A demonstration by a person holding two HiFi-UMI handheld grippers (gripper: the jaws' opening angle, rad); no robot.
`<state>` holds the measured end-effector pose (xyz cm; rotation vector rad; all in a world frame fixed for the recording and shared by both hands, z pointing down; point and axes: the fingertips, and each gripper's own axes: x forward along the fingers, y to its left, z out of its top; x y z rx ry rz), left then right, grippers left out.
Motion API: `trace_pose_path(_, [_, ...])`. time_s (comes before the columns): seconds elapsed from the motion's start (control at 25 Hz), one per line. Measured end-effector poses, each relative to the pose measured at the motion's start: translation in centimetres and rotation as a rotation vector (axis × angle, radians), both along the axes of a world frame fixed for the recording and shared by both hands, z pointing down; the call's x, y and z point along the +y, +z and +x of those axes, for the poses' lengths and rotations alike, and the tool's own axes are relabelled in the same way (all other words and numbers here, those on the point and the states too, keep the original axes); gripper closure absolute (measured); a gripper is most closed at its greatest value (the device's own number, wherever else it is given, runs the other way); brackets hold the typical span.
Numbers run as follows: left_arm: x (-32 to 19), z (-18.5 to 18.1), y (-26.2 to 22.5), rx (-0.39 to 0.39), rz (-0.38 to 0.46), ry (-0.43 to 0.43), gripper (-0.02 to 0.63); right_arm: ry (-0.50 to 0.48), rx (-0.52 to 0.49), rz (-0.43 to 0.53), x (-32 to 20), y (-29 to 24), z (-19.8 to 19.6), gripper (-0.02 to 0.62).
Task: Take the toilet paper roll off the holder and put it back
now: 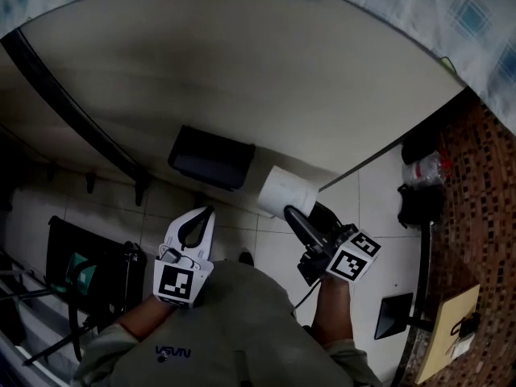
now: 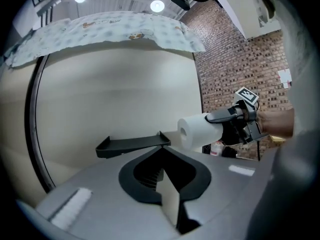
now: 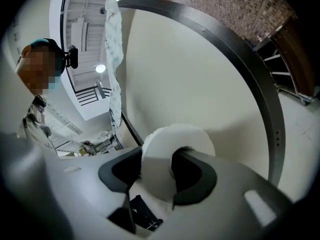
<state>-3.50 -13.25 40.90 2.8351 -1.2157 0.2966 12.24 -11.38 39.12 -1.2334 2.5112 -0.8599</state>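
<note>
1. Right gripper (image 3: 157,158): the fingers stand wide apart and are clamped on the toilet paper roll (image 3: 175,136), one on each side of its outer wrap. The wide spread comes from the roll's girth and is not an empty opening. A hold on the outside leaves the hollow core free, which the return step is likely to need.

2. Left gripper (image 2: 162,156): the fingers are pressed together with nothing between them. This gripper sits at 8 o'clock of the roll in the head view and points toward the wall. Judgement: it is kept in reserve, either to steady the holder or to stay out of the carrying hand's way.

3. Roll position: the roll is clear of the holder (image 2: 132,145) and carried in the air. In the left gripper view it hangs at 3 o'clock of the holder, near it but not touching. Its open core end faces the holder side, an orientation suited to feeding it back on.

4. Holder: a black fitting fixed to the cream wall panel (image 2: 115,99), with a flat top shelf raised at both ends. It is empty. The bar or peg that takes the core cannot be made out.

5. Task state, as a judgement: removal is complete; refitting is not yet done.
</note>
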Motion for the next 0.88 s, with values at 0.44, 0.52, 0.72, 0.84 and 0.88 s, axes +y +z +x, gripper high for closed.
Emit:
trace_pose_path(0.44, [1.9, 2.3, 1.9, 0.01, -0.016, -0.07, 0.601, -0.069, -0.059, -0.053, 1.6, 3.8, 1.4, 0.419])
trace_pose_path(0.52, [2.1, 2.4, 2.3, 0.02, -0.012, -0.082, 0.601, -0.077, -0.062, -0.061, 1.7, 4.0, 1.6, 0.419])
trace_pose_path(0.72, [2.5, 3.0, 2.4, 0.007, -0.02, -0.085, 0.601, -0.098, -0.068, -0.067, 1.7, 4.1, 1.6, 0.419])
trace_pose_path(0.84, [2.8, 3.4, 2.5, -0.003, -0.025, -0.081, 0.601, -0.106, -0.07, -0.07, 1.9, 4.4, 1.7, 0.42])
trace_pose_path(0.88, [2.9, 3.4, 2.6, -0.003, -0.027, -0.081, 0.601, -0.108, -0.07, -0.073, 1.9, 4.5, 1.7, 0.42])
